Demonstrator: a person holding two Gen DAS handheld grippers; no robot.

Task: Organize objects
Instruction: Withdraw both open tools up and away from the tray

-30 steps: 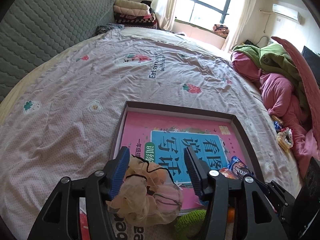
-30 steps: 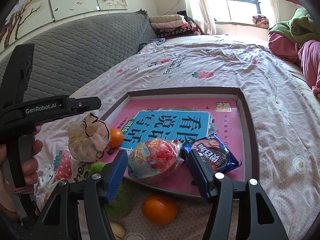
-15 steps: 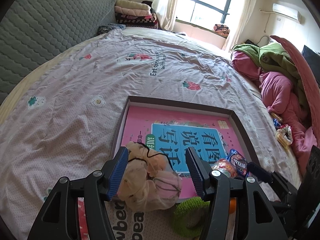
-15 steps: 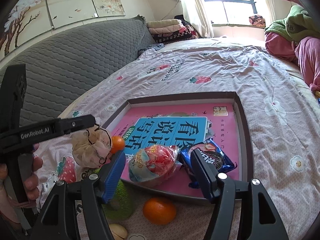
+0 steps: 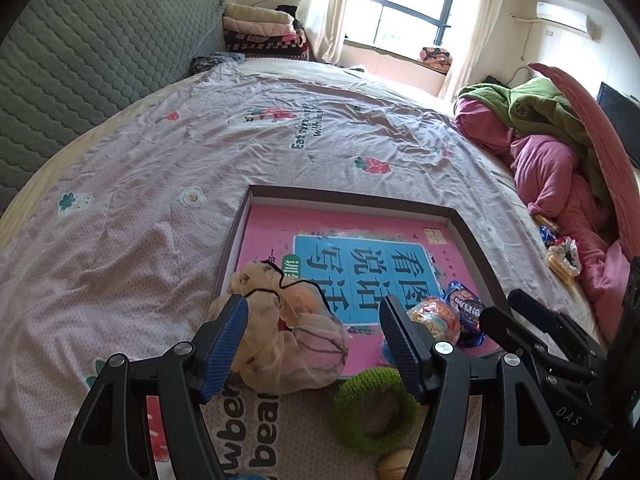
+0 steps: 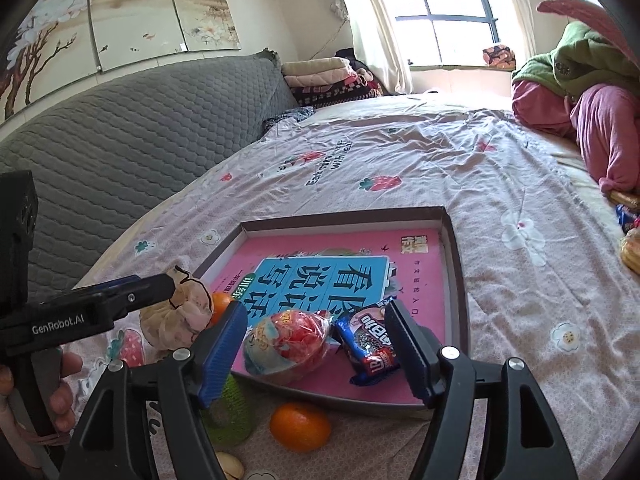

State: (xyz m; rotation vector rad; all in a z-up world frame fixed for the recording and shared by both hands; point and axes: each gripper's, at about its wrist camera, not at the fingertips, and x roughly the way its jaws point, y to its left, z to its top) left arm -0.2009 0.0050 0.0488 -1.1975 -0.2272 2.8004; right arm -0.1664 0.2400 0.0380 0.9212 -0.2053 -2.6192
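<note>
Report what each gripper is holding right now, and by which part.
Nothing is held. Left gripper jaws are opening, scrunchie loose between them. Right gripper jaws are opening around the snack bag, pads clear.

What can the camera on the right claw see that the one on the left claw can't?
Only the right view shows the two oranges, one on the bedspread and one by the tray's corner, the wall painting and a hand.

Only the left view shows the air conditioner.

Both show the tray, pink book, beige scrunchie, green ring, red snack bag and cookie pack.
</note>
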